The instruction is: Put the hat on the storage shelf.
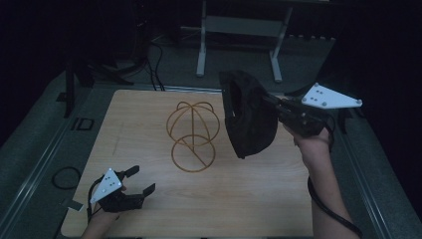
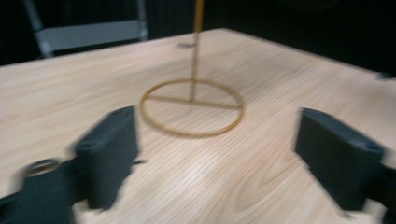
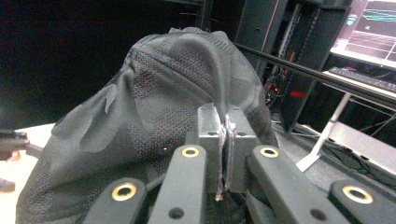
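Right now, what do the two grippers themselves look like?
Both are black. The left gripper and the right gripper each carry a grey three-cornered plate with small dots on top. Their fingers are blocky and black. A black cable trails from each.

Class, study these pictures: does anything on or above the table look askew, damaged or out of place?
Nothing looks damaged or spilled. The wire hat stand stands upright on the table with nothing on it, while the black cap hangs tilted in the air beside it, pinched in the right gripper.
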